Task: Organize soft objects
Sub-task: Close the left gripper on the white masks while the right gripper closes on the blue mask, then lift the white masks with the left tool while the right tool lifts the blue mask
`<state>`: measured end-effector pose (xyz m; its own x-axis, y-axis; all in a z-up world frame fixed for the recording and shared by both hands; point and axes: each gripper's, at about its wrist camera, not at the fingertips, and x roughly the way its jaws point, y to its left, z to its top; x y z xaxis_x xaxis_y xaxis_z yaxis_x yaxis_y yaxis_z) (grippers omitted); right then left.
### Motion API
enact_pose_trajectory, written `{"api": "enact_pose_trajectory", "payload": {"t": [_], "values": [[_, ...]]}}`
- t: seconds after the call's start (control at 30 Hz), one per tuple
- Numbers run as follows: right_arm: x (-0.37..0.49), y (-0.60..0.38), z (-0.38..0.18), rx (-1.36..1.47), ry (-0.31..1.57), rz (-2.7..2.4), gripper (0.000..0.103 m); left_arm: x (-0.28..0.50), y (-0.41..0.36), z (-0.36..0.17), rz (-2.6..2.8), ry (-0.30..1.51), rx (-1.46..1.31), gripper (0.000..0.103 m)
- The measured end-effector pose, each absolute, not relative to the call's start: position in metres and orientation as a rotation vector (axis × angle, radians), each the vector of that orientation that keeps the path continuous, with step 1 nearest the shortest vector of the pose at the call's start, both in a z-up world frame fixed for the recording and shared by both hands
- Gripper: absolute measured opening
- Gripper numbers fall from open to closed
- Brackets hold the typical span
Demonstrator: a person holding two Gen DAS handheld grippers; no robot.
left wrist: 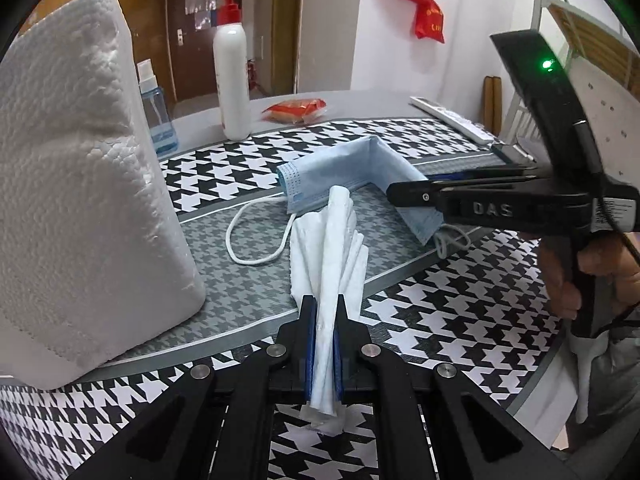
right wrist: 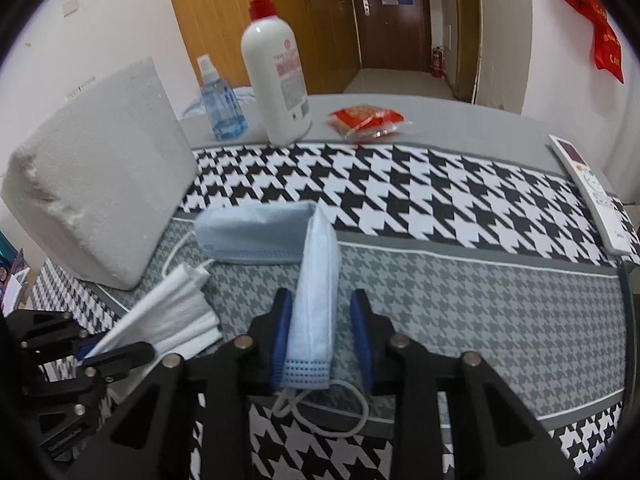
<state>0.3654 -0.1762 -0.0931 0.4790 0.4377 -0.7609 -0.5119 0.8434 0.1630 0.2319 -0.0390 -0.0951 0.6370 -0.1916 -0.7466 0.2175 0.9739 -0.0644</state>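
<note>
Table (right wrist: 460, 120): houndstooth mat (right wrist: 400, 184), paper pack (right wrist: 100, 184), mask (right wrist: 256, 236), bottles, remote (right wrist: 588, 192).

In my right wrist view the face mask (right wrist: 280, 240) lies mid-frame on the mat (right wrist: 480, 300), its near end between my right tongs (right wrist: 322, 322). The folded tissue (right wrist: 172, 312) lies lower left, the tissue pack (right wrist: 100, 184) stands left, and the pump bottle (right wrist: 276, 80) and spray bottle (right wrist: 220, 100) stand behind at upper centre.

Both wrist views look steeply down, close over the same houndstooth mat (left wrist: 248, 168).
</note>
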Motion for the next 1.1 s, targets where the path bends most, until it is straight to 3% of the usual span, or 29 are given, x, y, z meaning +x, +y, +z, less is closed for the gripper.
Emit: {"api": "enact_pose_trajectory", "payload": {"t": [0.03,0.07,1.1], "values": [[0.366,-0.176,-0.093,-0.082,0.903,0.582,0.013,0.23,-0.039,-0.094,-0.237,0.844,0.032,0.008],[0.367,-0.178,-0.093,-0.065,0.899,0.587,0.013,0.228,-0.039,-0.093,-0.241,0.837,0.03,0.008],[0.305,-0.231,-0.02,0.071,0.599,0.516,0.013,0.179,-0.001,-0.039,-0.182,0.639,-0.035,0.008]]}}
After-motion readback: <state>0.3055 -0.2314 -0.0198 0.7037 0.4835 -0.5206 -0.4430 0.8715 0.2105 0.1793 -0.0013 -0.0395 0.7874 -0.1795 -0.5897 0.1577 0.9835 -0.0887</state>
